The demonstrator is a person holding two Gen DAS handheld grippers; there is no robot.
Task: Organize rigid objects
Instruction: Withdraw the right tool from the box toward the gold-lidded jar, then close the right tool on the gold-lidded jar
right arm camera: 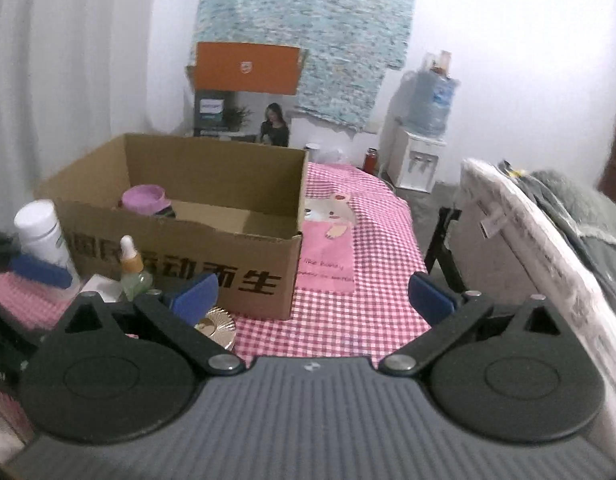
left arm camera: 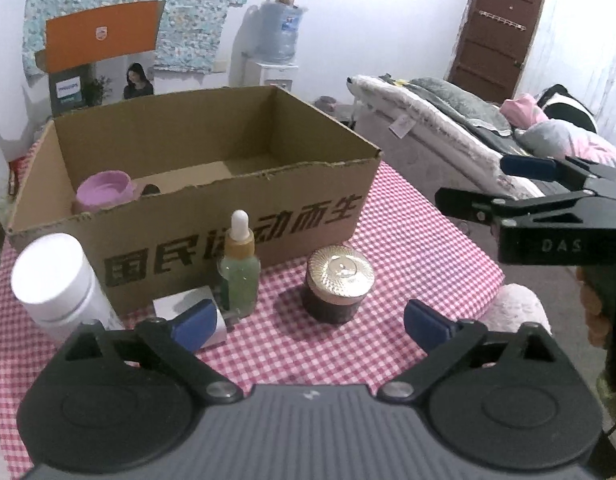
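An open cardboard box (left arm camera: 235, 220) stands on the pink checked tablecloth; a pink lidded jar (left arm camera: 103, 191) lies inside it at the left. In front of the box stand a white bottle (left arm camera: 55, 280), a small white box (left arm camera: 183, 304), a green dropper bottle (left arm camera: 239, 268) and a dark jar with a gold lid (left arm camera: 340, 284). My left gripper (left arm camera: 312, 322) is open and empty, just short of the gold-lidded jar. My right gripper (right arm camera: 314, 292) is open and empty, right of the box (right arm camera: 211, 256); it also shows in the left wrist view (left arm camera: 488, 184). The gold lid (right arm camera: 217, 326) sits by its left finger.
A bed with grey and pink bedding (left arm camera: 468, 120) runs along the right of the table. A water dispenser (left arm camera: 275, 40) and an orange carton (left arm camera: 99, 36) stand at the far wall. A brown door (left arm camera: 496, 36) is at the back right.
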